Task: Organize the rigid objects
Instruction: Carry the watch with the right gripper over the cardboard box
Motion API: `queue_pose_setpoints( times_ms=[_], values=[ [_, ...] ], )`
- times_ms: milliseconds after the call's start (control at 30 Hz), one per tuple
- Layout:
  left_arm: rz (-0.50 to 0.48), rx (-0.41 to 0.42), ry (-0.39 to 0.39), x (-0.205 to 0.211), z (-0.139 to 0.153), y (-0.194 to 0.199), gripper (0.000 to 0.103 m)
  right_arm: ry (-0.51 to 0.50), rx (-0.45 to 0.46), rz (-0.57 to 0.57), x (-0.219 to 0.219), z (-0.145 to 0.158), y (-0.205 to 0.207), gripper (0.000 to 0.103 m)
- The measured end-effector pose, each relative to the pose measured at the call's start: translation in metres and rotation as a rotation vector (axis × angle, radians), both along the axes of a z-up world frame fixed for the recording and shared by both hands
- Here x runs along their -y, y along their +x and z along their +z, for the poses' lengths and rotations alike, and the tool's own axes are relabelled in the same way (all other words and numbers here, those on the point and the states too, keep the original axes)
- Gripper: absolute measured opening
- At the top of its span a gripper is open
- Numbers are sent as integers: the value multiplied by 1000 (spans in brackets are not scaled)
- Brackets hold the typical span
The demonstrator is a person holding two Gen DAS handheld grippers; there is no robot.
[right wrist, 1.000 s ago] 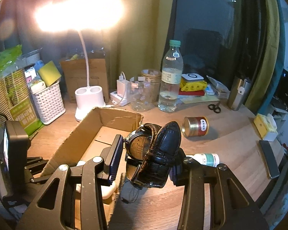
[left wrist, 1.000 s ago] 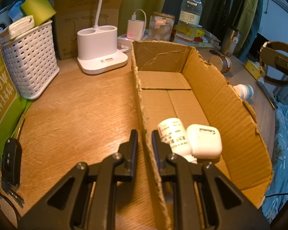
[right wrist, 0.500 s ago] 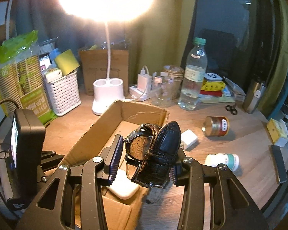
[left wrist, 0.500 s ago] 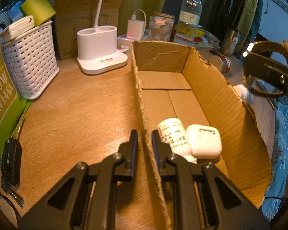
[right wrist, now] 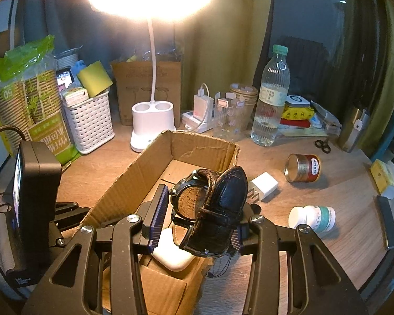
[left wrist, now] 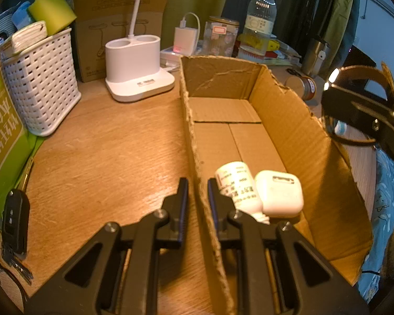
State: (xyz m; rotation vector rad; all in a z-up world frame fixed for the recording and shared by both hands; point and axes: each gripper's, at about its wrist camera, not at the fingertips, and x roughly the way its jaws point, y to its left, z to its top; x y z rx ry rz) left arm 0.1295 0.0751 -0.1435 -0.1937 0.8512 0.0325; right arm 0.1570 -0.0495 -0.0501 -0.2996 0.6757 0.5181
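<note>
Wooden desk (right wrist: 328,197): right tool (right wrist: 197,218) grips watch (right wrist: 212,207), caseback facing camera.

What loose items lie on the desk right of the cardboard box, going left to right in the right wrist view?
white charger cube → red tin on its side → white pill bottle with teal label → dark flat bar
</note>
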Motion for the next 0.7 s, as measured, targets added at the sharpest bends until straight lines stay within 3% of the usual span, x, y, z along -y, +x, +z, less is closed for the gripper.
queue_pose_setpoints(
  times_ms=[700],
  values=[
    [0, 1, 1, 0, 0, 0, 16, -28, -87, 27, -10, -32, 5, 44]
  ],
)
